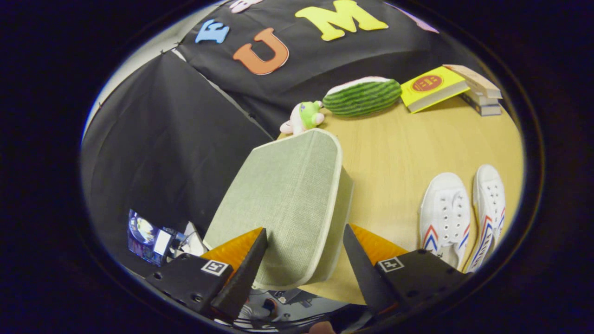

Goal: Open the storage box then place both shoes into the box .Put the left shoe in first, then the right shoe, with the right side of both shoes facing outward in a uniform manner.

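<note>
storage box (283,204) lies between the spread tool (304,255) fingers, untouched.

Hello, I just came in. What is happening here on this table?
A person holds a handheld tool at the green fabric storage box, which sits at the edge of the wooden table. The tool's fingers are open, with the near end of the box lid between them, not clamped. The lid looks closed. The two white shoes lie side by side on the table beside the box, not yet packed.
</note>
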### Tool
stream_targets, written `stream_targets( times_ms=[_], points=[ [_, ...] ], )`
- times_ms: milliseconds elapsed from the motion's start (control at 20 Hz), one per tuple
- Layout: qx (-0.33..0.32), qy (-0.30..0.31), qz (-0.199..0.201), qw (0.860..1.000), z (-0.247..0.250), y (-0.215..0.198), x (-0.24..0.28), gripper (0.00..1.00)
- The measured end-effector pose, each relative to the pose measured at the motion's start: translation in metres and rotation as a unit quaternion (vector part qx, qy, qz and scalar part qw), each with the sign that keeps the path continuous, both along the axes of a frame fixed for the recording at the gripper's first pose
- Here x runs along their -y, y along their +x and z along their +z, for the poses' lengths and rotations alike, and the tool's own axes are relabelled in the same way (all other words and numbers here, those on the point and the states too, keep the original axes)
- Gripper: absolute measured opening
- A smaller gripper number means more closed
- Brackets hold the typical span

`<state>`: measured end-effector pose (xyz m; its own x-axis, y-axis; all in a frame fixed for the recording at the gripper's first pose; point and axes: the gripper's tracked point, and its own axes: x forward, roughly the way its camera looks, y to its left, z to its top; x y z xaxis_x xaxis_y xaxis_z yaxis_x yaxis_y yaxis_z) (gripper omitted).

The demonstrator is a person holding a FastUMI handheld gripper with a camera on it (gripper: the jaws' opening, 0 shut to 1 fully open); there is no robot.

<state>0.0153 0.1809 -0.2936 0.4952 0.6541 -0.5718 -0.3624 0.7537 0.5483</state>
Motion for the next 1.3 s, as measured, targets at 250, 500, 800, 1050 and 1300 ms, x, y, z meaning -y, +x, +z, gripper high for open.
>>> stream_targets(
  times_ms=[250, 500, 800, 1050, 1300],
  points=[
    [-0.068, 0.057, 0.010, 0.996, -0.006, -0.003, -0.008, 0.99],
    [-0.146, 0.124, 0.011, 0.981, -0.006, -0.008, -0.019, 0.84],
    [-0.162, 0.143, -0.007, 0.976, 0.008, -0.007, 0.004, 0.38],
    [-0.189, 0.182, -0.010, 0.965, 0.040, -0.014, 0.001, 0.06],
    [-0.160, 0.189, 0.027, 0.968, 0.095, -0.023, -0.028, 0.05]
  ],
)
